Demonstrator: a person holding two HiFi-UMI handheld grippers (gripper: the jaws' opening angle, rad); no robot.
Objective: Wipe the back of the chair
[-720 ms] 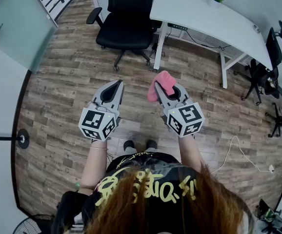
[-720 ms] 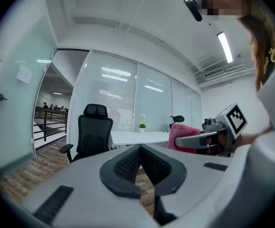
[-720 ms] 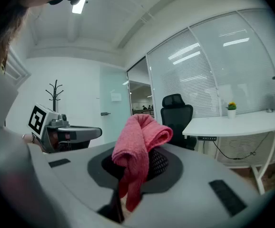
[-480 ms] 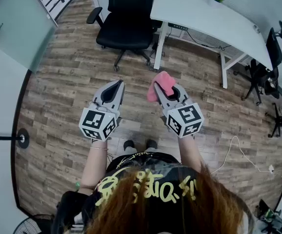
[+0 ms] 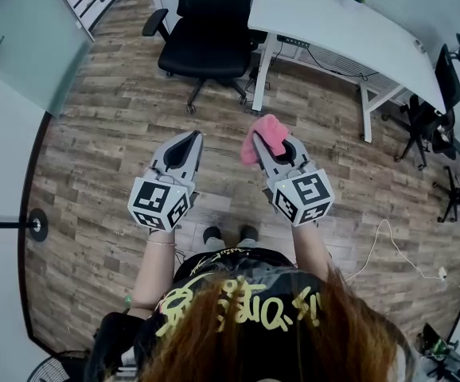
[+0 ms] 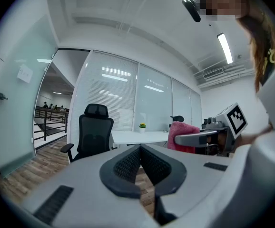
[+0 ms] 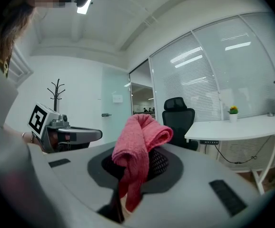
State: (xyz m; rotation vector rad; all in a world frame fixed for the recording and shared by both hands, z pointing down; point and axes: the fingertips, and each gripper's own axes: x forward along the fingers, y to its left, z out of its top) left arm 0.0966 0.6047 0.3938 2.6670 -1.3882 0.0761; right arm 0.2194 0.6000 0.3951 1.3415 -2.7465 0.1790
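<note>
Left gripper (image 5: 187, 140): jaws pressed together, nothing in them.
Right gripper (image 5: 270, 150): clamped on a crumpled pink terry cloth (image 7: 142, 133), which pokes up past the jaw tips.
Chair: black mesh office chair with a headrest (image 5: 206, 42), well ahead of both grippers on the wood-plank floor (image 5: 111, 134), apart from them.
Desk: long white desk (image 5: 333, 26), just right of the chair.

My left gripper (image 6: 140, 149) has its fingers (image 6: 127, 163) pressed together. A black chair (image 6: 94, 133) stands at ten o'clock. At three o'clock, the right gripper (image 6: 186, 138) holds a pink cloth (image 6: 181, 129).
</note>
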